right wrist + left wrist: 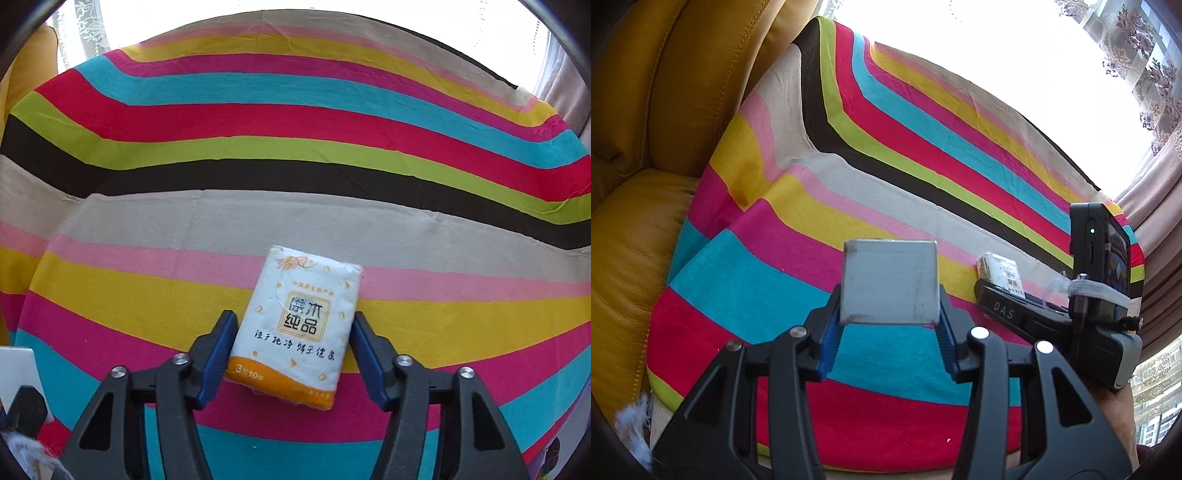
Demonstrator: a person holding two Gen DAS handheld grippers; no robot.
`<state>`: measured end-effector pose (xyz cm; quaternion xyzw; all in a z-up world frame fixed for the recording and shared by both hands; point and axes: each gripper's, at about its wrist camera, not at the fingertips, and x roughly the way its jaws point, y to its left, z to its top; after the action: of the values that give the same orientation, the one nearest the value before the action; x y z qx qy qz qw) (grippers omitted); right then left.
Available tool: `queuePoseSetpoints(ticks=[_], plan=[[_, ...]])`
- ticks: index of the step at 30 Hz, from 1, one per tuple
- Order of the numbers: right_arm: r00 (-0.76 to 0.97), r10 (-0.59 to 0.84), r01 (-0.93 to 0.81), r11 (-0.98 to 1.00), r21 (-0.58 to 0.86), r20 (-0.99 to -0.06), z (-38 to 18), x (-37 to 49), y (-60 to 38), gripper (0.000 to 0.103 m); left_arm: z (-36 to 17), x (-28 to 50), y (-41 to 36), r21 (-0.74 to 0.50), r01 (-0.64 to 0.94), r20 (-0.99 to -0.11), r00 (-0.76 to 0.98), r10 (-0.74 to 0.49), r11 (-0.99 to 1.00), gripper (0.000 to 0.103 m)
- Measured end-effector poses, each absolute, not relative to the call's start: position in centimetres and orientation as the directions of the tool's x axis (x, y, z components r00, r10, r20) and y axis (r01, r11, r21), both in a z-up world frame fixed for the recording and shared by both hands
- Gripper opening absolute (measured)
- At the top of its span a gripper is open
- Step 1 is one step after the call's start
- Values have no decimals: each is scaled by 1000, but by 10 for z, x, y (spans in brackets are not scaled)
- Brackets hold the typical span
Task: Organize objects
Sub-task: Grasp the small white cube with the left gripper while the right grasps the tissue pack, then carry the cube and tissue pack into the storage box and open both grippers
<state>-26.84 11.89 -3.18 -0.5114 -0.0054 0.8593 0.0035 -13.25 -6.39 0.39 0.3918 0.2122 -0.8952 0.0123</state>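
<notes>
My left gripper (889, 297) is shut on a plain grey-white box (890, 273), held up over the striped cloth (775, 302). A white and orange tissue pack (299, 325) lies flat on the cloth's yellow and pink stripes. My right gripper (293, 319) points down at the pack, with a blue pad against each long side. In the left wrist view the same tissue pack (999, 269) shows at the right, just beyond the right gripper's black housing (1052, 321). A corner of the grey-white box (14, 369) shows at the left edge of the right wrist view.
The striped cloth (295, 166) covers a round, raised surface. A yellow leather sofa (646, 147) curves around its left side. Patterned curtains (1145, 74) and a bright window lie behind and to the right.
</notes>
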Motion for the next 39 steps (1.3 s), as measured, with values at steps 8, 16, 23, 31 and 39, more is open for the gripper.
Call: queuePoseSetpoints(ticks=[8, 16, 23, 31, 39], plan=[[-490, -7, 37, -999, -13, -872, -24, -230, 133, 52, 9, -127, -55, -336, 166, -704, -698, 131, -927, 49], [-564, 3, 33, -999, -26, -825, 6, -164, 156, 52, 18, -107, -40, -318, 113, -696, -702, 150, -941, 49], [-597, 1, 24, -1000, -19, -802, 21, -106, 179, 52, 26, -78, -12, -295, 36, -694, -695, 188, -955, 49], [-619, -13, -18, -999, 31, -786, 36, -41, 216, 52, 35, -43, 30, -292, -86, -687, -674, 272, -952, 49], [-636, 43, -138, -989, 59, -771, 50, 17, 283, 52, 46, -18, 87, -282, -226, -673, -647, 360, -932, 49]])
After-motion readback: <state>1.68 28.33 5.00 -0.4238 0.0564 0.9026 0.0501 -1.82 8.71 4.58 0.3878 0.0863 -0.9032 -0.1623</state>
